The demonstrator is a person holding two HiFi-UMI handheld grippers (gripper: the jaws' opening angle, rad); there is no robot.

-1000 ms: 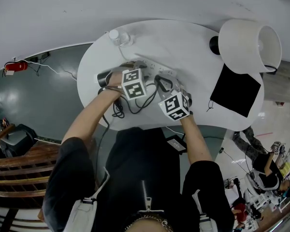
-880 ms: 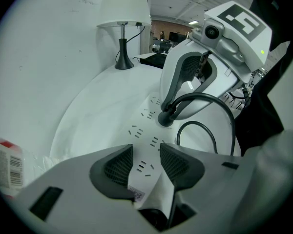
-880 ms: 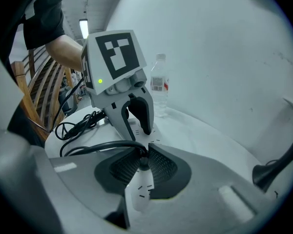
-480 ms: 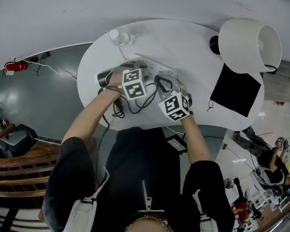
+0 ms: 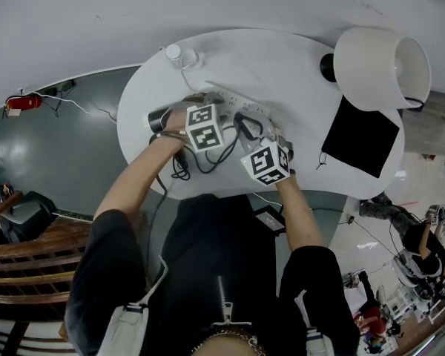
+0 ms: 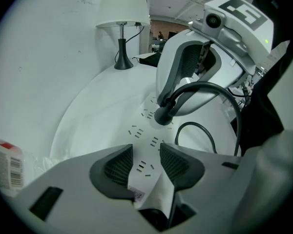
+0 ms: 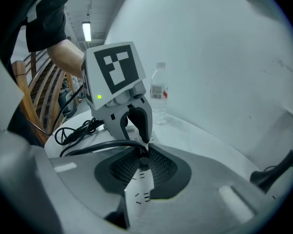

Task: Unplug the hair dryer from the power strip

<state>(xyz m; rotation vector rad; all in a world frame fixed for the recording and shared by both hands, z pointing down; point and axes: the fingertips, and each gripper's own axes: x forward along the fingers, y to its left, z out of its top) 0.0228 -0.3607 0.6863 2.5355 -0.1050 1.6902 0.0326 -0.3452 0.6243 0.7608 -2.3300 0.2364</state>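
A white power strip (image 6: 142, 129) lies on the round white table (image 5: 297, 73). My left gripper (image 6: 145, 156) is shut on the strip's near end, one pad against each side. In the right gripper view, my right gripper (image 7: 143, 161) is shut on the black plug (image 7: 142, 155) that sits in the strip (image 7: 138, 191). The left gripper view shows the same plug (image 6: 163, 115) clamped further along the strip, with its cord (image 6: 220, 95) arching away. The black hair dryer (image 5: 159, 117) rests at the table's left, partly hidden by my left hand.
A white lamp (image 5: 382, 58) stands at the table's right end beside a black mat (image 5: 360, 136). A water bottle (image 5: 182, 54) stands at the far left edge. Coiled black cord (image 5: 182, 165) lies near the front edge. Below the table a charger (image 5: 271, 219) sits on the floor.
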